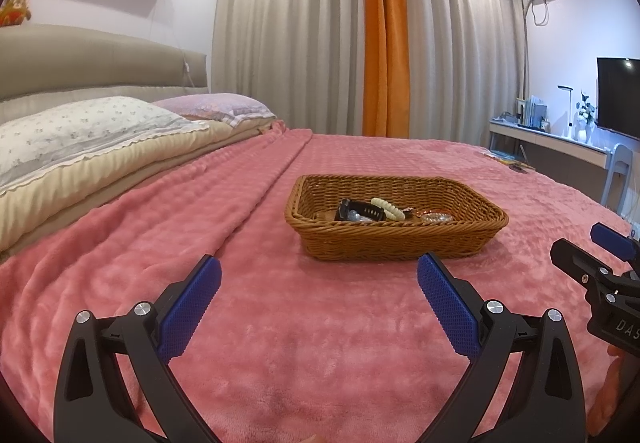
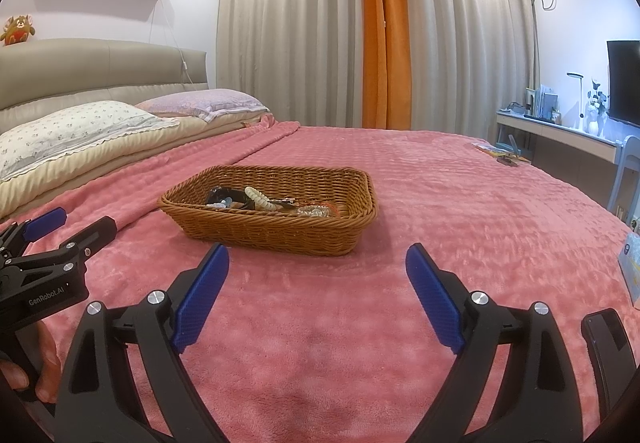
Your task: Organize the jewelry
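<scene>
A brown wicker basket (image 1: pixel 396 239) sits on the pink blanket, ahead of both grippers; it also shows in the right wrist view (image 2: pixel 276 231). Inside lie a black watch (image 1: pixel 360 210), a cream bead bracelet (image 1: pixel 389 207) and a clear beaded piece (image 1: pixel 438 218); the right wrist view shows the cream bracelet (image 2: pixel 261 199) too. My left gripper (image 1: pixel 319 273) is open and empty, just short of the basket. My right gripper (image 2: pixel 317 263) is open and empty, just in front of the basket's near right side. Each gripper shows at the edge of the other's view.
The pink blanket (image 1: pixel 280 343) covers the bed. Pillows (image 1: pixel 80 131) and a headboard lie to the left. A desk (image 2: pixel 560 135) with a monitor stands at the far right. A black phone (image 2: pixel 612 339) and a blue box (image 2: pixel 632 267) lie near the right edge.
</scene>
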### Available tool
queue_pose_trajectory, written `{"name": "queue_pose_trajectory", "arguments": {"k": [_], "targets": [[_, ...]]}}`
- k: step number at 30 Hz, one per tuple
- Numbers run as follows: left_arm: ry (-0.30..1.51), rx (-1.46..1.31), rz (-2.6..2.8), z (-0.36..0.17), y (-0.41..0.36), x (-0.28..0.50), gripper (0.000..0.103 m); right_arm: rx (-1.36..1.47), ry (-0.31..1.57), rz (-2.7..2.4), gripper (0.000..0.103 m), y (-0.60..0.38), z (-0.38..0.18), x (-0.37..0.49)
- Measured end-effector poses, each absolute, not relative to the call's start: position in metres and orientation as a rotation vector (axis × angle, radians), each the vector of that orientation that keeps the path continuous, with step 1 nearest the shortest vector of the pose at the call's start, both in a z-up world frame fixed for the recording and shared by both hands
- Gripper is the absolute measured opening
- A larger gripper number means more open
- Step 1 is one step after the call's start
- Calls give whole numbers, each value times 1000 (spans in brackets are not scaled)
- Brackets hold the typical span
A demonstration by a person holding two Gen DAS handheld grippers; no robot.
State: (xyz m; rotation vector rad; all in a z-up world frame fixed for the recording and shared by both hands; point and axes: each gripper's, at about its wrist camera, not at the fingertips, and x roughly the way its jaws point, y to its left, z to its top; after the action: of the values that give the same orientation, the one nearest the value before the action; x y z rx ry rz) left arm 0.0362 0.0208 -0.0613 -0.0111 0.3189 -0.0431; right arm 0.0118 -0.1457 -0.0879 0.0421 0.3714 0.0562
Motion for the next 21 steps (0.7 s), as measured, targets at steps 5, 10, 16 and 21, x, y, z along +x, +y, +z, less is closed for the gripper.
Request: {"name": "queue_pose_trajectory", "arguments": {"k": [5,10,16,21], "targets": [[318,-5,-43,-61,21,37,95,41,373,57,86,-146,-88,12],[317,-5,-42,-61,21,37,95,41,374,57,86,-147,-88,12],[322,-8,-42,-61,22,38,95,40,374,58,87,-147,-89,11],[319,2,-48,-61,20,38,95,40,374,58,87,-147,-89,12]]}}
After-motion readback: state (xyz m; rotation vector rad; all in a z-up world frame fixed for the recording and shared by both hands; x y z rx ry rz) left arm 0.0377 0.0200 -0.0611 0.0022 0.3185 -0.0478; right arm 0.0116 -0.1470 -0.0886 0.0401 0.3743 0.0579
